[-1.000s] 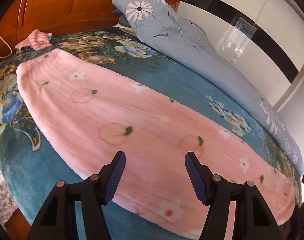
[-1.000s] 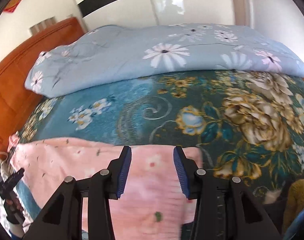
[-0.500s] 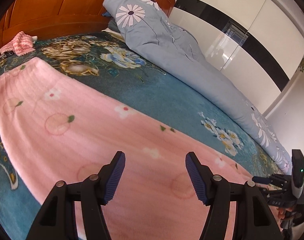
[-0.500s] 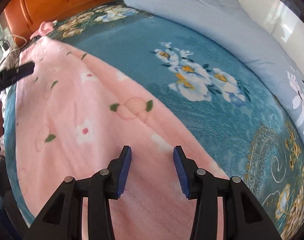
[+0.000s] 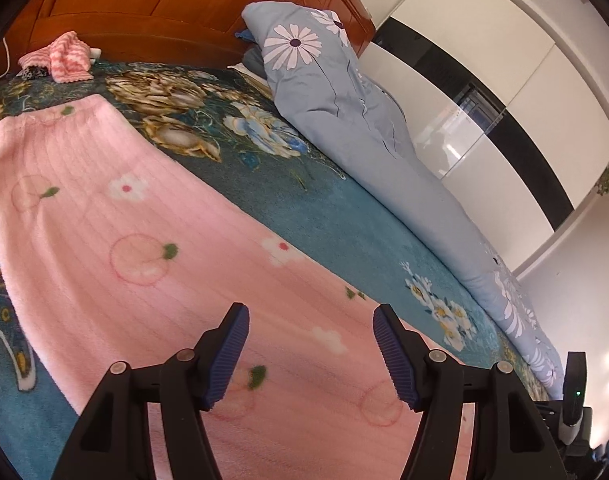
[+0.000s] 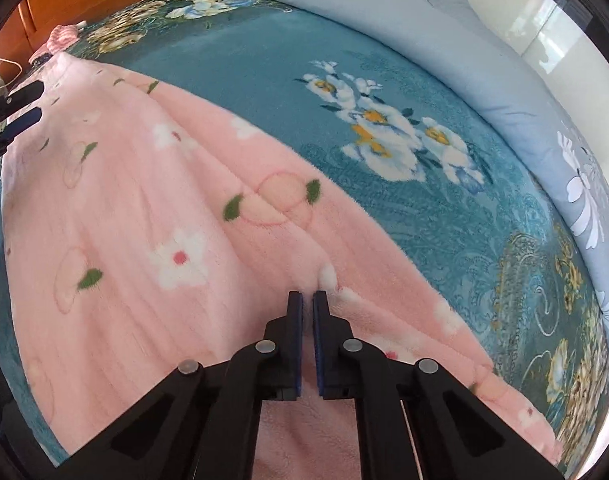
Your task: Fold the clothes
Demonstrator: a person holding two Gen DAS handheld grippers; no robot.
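A: The right gripper's (image 6: pixel 307 300) fingers (image 6: pixel 294 320) have just closed, and a raised ridge of the pink fleece garment (image 6: pixel 144 240) is pinched between the blue pads, so the cloth puckers up into a crease right at the tips.

B: And the left gripper (image 5: pixel 310 354)?

A: Its fingers (image 5: pixel 228 360) stand well apart above the same garment (image 5: pixel 124 240), with nothing between them. The pads look clear of the fleece.

B: Where does the garment lie?

A: Spread flat on the teal floral bedspread (image 5: pixel 336 216), running from near the wooden headboard (image 5: pixel 164 8) down toward the foot of the bed. A grey-blue daisy quilt (image 5: pixel 344 112) is bunched along the far side, well apart from the pink cloth.

B: Anything else on the bed?

A: A small pink-and-white striped cloth (image 5: pixel 68 56) sits by the headboard, just beyond the garment's far end. In the right wrist view the left gripper (image 6: pixel 16 116) shows at the left edge, over that same end region.
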